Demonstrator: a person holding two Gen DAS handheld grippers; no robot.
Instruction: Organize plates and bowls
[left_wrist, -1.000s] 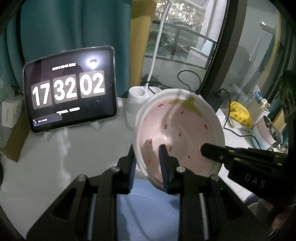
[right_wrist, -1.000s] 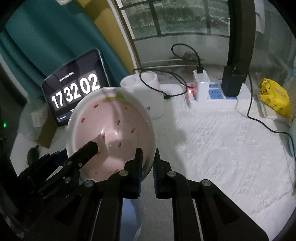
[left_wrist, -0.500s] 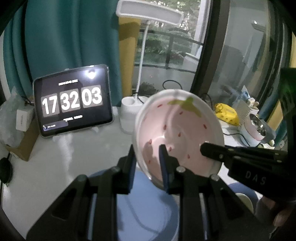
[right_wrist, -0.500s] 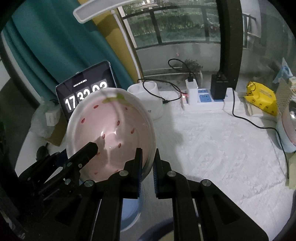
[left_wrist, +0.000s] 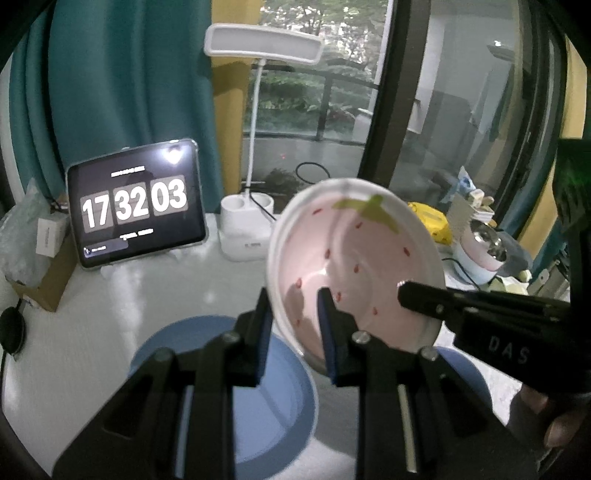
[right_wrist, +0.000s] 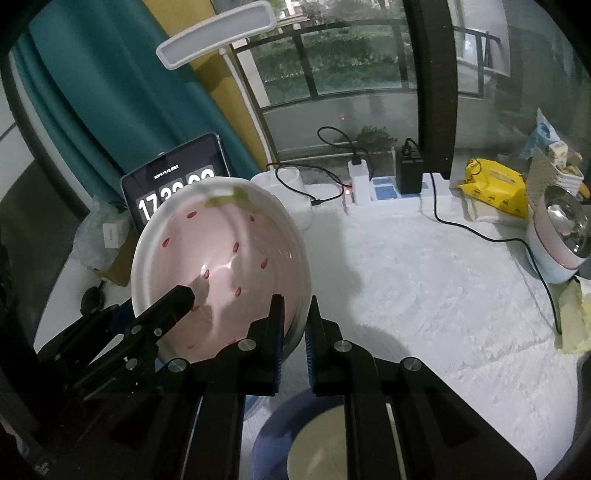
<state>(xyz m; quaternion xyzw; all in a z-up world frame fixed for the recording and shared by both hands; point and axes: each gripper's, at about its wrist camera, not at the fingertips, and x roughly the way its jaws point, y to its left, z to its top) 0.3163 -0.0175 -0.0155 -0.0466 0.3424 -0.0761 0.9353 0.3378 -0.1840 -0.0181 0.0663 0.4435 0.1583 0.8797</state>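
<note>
Left wrist: both grippers (left_wrist: 295, 325) clamp strawberry bowl (left_wrist: 354, 258)

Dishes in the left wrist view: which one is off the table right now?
The pink strawberry-pattern bowl, tilted and gripped at its rim by both tongs. The blue plate lies flat on the table beneath it.
</note>
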